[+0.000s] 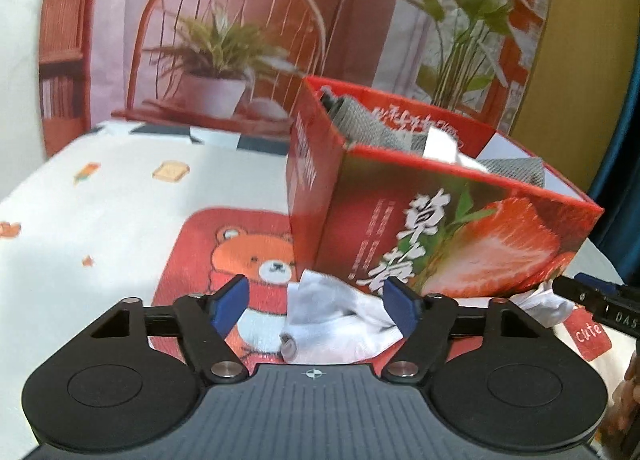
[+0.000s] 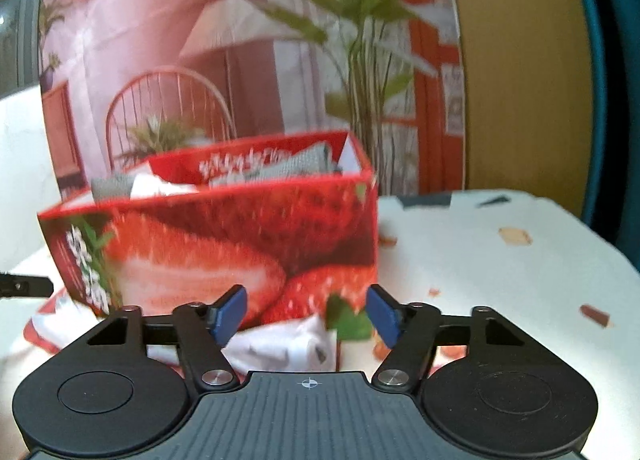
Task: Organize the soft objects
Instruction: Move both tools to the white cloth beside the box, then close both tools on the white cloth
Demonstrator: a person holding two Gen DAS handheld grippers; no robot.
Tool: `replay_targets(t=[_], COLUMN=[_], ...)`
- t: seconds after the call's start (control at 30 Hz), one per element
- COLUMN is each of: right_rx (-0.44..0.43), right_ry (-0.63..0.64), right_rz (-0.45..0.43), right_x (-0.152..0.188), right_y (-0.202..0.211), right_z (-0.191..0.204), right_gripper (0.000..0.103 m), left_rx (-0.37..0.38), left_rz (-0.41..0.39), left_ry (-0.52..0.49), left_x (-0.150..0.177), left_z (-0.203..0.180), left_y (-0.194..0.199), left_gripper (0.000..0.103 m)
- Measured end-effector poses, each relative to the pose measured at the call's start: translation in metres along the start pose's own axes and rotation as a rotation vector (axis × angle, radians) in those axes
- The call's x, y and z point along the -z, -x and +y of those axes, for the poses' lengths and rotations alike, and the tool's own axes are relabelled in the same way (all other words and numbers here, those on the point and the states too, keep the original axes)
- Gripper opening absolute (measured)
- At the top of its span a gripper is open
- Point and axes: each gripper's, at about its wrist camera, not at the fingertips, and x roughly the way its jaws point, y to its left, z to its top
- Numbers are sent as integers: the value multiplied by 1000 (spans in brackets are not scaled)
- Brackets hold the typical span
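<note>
While both tools sit low over the tabletop point(image 1: 100, 220), a crumpled white sock point(image 1: 340, 320) lies on the printed cloth at the foot of the strawberry box point(image 1: 440, 228), touching its front wall. The left tool point(image 1: 316, 300) has its blue pads wide apart, one on each side of the sock's nearer end, though I cannot tell whether either pad touches the fabric. The right tool point(image 2: 306, 310) is likewise spread and empty, with the sock's other bunched end point(image 2: 288, 344) showing between and below its pads.

The open-topped box point(image 2: 240, 228) already holds folded grey cloths point(image 1: 372, 128) and a white piece point(image 1: 440, 146), so it seems to serve as the collecting place for the soft things. The sock looks like the last loose item near it.

Coming at the sock from two ends probably lets the person stretch or fold it before lifting, since limp fabric sags from a single pinch. The next move likely calls for closing on enough thickness to hold; a thin pinch could slip, and the box wall close behind leaves little room.
</note>
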Motion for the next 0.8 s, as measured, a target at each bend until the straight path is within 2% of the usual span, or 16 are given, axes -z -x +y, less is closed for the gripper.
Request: replay_targets(t=[0.23,0.37,0.43,0.57,0.8], right_rx=[-1,-13,-18,-24,-42], right_ry=[19,17,17,43,47], right_rz=[80,119,143,173,197], right_x=[6,7,8,8,8], right_y=[-17,-24,-28,-33,-37], right_z=[5,4,4,10,11], right_gripper=[54,54,53,47,40], left_rx=[5,-42,-35,-15,-1], left_rz=[24,41,48,53,54], left_ry=[-27,-75,-60,-48,-47], left_x=[9,15,17,17,19], left_z=[-7,-11,-8,-6,-4], left_y=[-16,-24,-25,-26,-28], left_gripper=[74,63,60,56,56])
